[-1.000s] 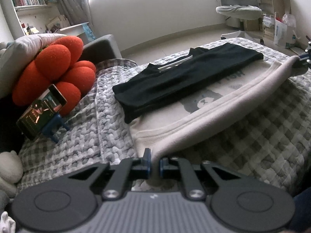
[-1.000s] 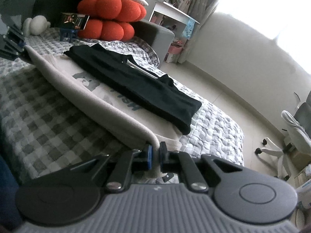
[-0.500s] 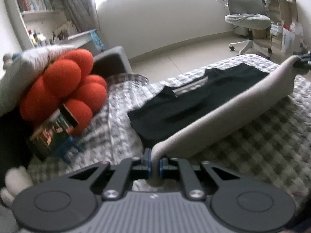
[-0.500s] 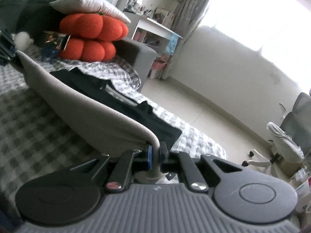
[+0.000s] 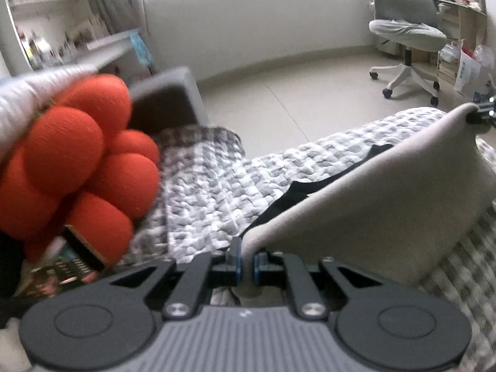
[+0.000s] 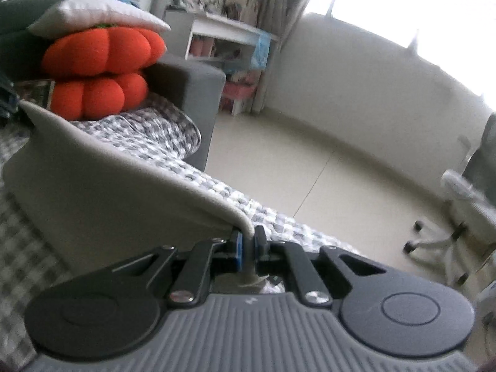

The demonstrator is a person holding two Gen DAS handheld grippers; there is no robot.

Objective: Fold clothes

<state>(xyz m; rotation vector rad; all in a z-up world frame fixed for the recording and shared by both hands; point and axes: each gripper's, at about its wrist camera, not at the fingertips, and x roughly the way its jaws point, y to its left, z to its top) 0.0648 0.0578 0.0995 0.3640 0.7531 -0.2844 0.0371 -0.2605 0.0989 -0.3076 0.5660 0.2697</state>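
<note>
1. We log the left claw [image 5: 246, 262]: ribbed dark grey housing, two round discs, black linkage arms.
2. Silver screws at the arm pivots; blue pads on the fingertips [image 5: 237, 259].
3. We note the right claw [image 6: 247, 249] looks identical, small pale logo included.

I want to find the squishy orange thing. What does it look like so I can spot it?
Look at the bed's grey checked quilt. At its end, by the dark grey sofa arm, sits the orange cushion. It is the only bright, bumpy, pumpkin-shaped thing, under a white pillow.
</note>
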